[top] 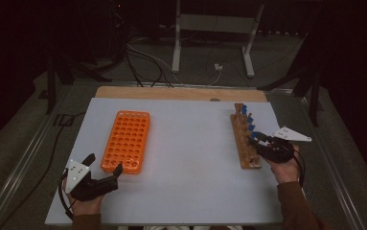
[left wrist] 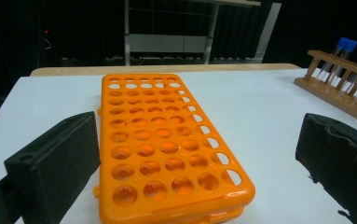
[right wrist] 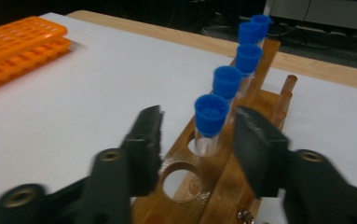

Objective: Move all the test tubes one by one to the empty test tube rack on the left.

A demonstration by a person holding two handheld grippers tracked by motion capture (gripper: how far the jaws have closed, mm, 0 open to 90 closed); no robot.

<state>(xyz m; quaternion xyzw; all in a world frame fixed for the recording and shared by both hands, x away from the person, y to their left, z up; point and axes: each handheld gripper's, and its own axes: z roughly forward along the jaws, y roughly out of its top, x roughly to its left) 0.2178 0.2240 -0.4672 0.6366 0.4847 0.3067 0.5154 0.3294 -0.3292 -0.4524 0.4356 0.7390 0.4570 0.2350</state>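
The room behind was dark, with cables on the floor and a metal stand (top: 214,36) beyond the white table (top: 186,158). Your right gripper (right wrist: 197,140) sat at the near end of the wooden rack (top: 245,136), on the table's right side, where five blue-capped tubes stood in a row. Its jaws stood either side of the nearest blue-capped tube (right wrist: 210,122), partly closed but with gaps showing on both sides (the pads were not pressing on it). That tube stood upright in its hole, and the hole just nearer to you was vacant. Your left gripper (top: 105,165) rested low at the near left, jaws wide apart and holding nothing, with the near end of the orange rack (left wrist: 162,149) lying flat between them.
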